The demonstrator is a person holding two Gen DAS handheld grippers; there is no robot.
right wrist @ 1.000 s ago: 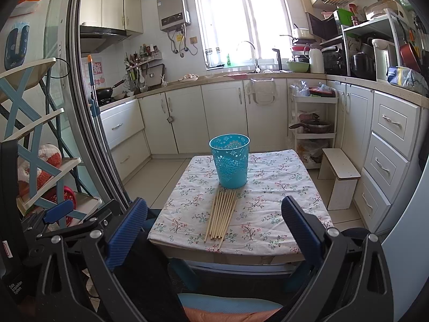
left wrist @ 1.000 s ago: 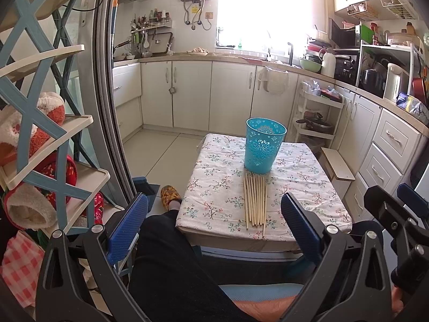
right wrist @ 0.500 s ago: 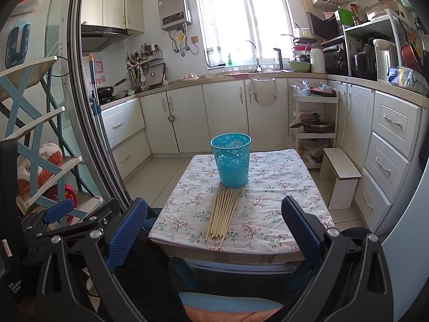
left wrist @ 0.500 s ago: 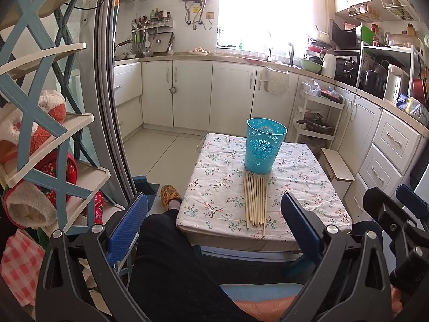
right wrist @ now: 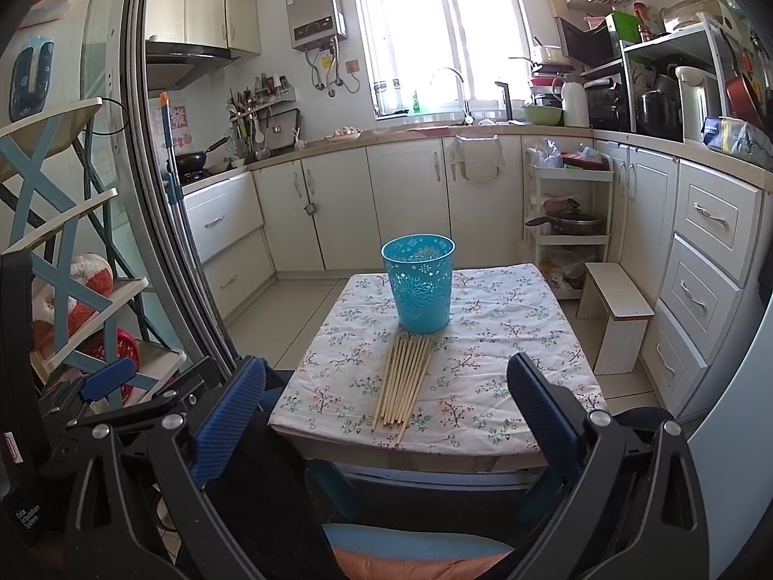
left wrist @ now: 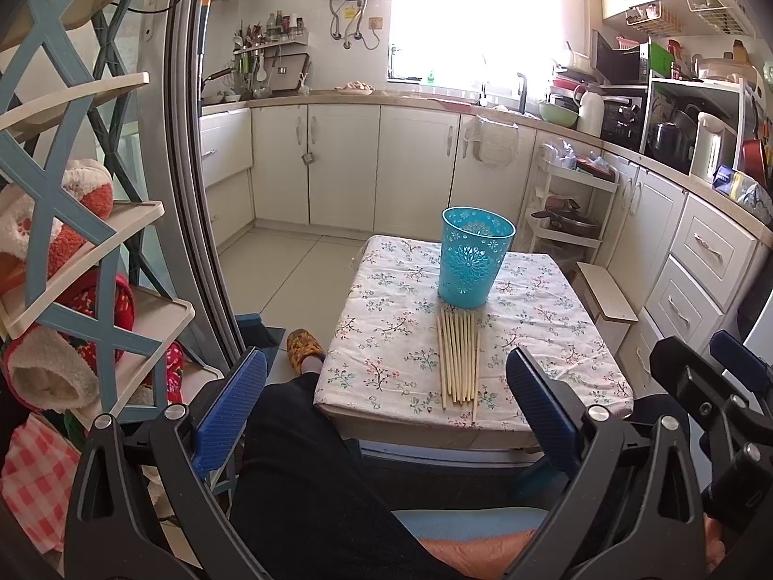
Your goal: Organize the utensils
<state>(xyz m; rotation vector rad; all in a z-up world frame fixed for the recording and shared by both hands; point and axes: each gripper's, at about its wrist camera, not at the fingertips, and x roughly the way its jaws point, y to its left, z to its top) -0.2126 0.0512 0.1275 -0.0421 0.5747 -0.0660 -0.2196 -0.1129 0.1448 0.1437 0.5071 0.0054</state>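
Note:
Several wooden chopsticks (left wrist: pixel 458 358) (right wrist: pixel 403 381) lie side by side on a small table with a floral cloth (left wrist: pixel 386 338) (right wrist: pixel 507 338). Just behind them stands an upright turquoise perforated cup (left wrist: pixel 475 257) (right wrist: pixel 419 283). My left gripper (left wrist: pixel 386 401) is held low, short of the table's near edge, open with nothing between its blue pads. My right gripper (right wrist: pixel 386 403) hangs likewise in front of the table, open and empty. The right gripper's black body shows at the right edge of the left wrist view.
A person's dark trouser leg (left wrist: pixel 309 473) and a slippered foot (left wrist: pixel 304 345) lie below the left gripper. A blue-and-cream shelf rack (left wrist: pixel 72 251) stands left beside a sliding door frame. White cabinets (right wrist: pixel 700 251), a small stool (right wrist: pixel 613 309) and a trolley (right wrist: pixel 565 222) line the right.
Both grippers have drifted very slightly; the view is nearly the same. The chopsticks and cup have not moved.

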